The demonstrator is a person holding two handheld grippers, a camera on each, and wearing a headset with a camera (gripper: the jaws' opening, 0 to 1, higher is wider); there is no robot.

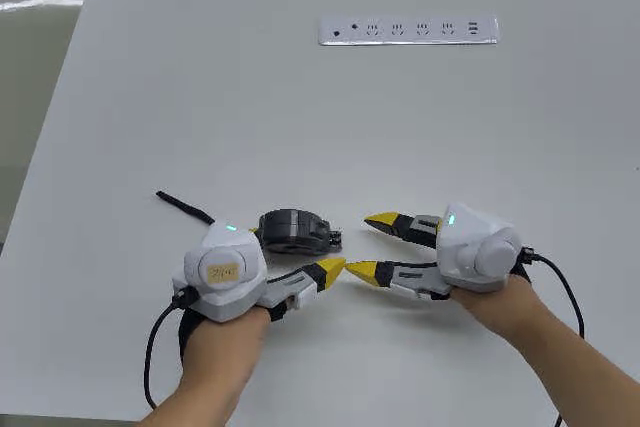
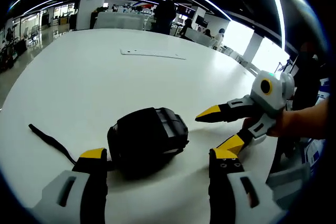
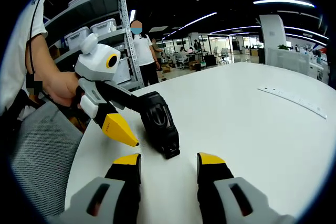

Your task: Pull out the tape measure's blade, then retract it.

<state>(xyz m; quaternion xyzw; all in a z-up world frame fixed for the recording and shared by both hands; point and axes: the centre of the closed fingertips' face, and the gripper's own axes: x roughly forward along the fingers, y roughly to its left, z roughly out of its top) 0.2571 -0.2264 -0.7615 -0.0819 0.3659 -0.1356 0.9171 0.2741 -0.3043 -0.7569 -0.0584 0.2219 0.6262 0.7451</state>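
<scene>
The tape measure (image 1: 295,230), a black case, lay on its side on the white bench (image 1: 300,117), near the front edge and between the two claws. Its blade was wound in, with only the small hook tab (image 3: 170,153) showing at the end of the case that faced the right claw (image 1: 368,244). A thin black strap (image 1: 185,207) trailed from the other end of the case, flat on the bench and off to the person's left.

The left claw (image 2: 157,153) was spread wide around the case, one yellow-tipped jaw on each side of it. Its own view showed the case sitting in the gap. One jaw tip lay right against the case's lower edge, though whether it pressed on it could not be told; the other jaw stood clear of the case. It gripped nothing.

The right claw was likewise parted, nothing between its jaws, with the tips pointing at the hook end of the case and just short of it. Its lower tip nearly met the left claw's free tip.

Each claw was held in one hand, with a cable running back from it. A white power strip (image 1: 408,30) lay well apart, far across the bench
</scene>
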